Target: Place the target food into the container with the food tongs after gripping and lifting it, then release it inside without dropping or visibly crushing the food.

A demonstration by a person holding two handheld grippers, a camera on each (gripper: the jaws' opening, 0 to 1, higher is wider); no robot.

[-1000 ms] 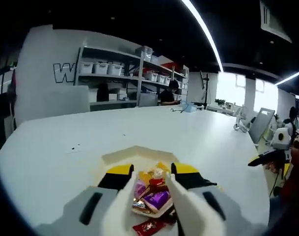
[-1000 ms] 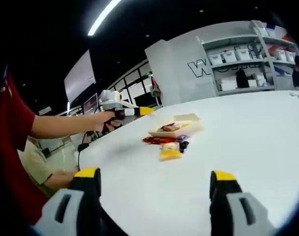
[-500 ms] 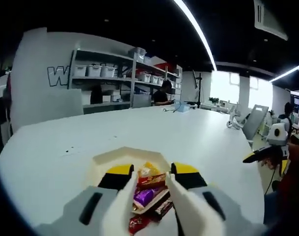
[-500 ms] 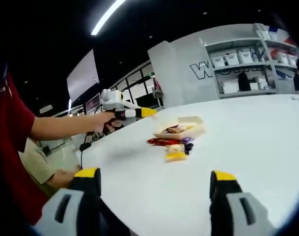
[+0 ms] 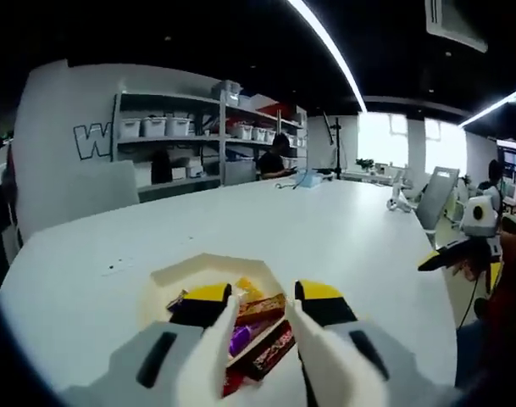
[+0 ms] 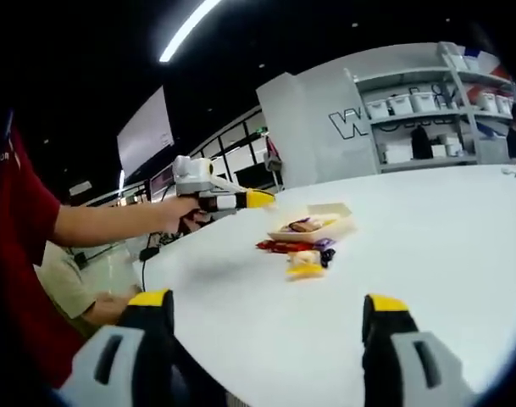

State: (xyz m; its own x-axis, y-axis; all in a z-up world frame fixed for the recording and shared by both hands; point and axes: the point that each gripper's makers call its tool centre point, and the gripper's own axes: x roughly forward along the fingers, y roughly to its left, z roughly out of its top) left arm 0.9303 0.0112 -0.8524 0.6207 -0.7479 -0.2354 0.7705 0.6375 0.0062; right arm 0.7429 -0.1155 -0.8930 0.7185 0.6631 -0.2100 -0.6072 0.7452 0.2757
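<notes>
The left gripper [image 5: 258, 297] is seen with its 2 yellow-tipped jaws spread and nothing pinched, and over the last second it has been carried forward over the white table [image 5: 342, 237]. The cream container [image 5: 208, 270] of wrapped sweets [image 5: 259, 310] now lies nearer between the jaws, so a pick seems only approached. Farther off, the right gripper [image 6: 266, 318] is held with jaws wide apart, well short of the loose sweets [image 6: 302, 259] beside the container; no tongs can be made out.
</notes>
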